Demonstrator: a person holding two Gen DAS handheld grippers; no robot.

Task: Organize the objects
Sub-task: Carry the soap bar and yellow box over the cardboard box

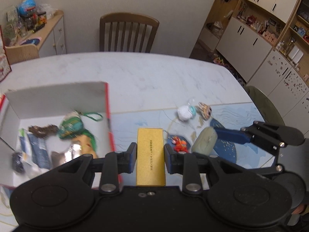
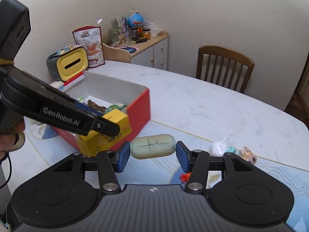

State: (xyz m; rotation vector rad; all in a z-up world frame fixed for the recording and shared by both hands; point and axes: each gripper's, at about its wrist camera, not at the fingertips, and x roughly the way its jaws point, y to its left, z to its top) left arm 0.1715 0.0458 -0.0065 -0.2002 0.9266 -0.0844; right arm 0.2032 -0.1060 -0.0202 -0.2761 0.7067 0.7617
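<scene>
Here the left hand-held gripper (image 1: 150,152) pinches a yellow box (image 1: 150,154) just beside the red box (image 2: 142,108), likely to drop it in. The right hand-held gripper (image 2: 152,155) is spread around a green soap bar (image 2: 153,148) on the worktop (image 2: 193,104), pads not touching. Blur hides the red box's contents.

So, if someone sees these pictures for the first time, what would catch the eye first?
Probably the yellow box, clamped in the left gripper beside the red box of small items. Next, the pale green soap-like bar on the table, sitting between the open fingers of the right gripper.
</scene>
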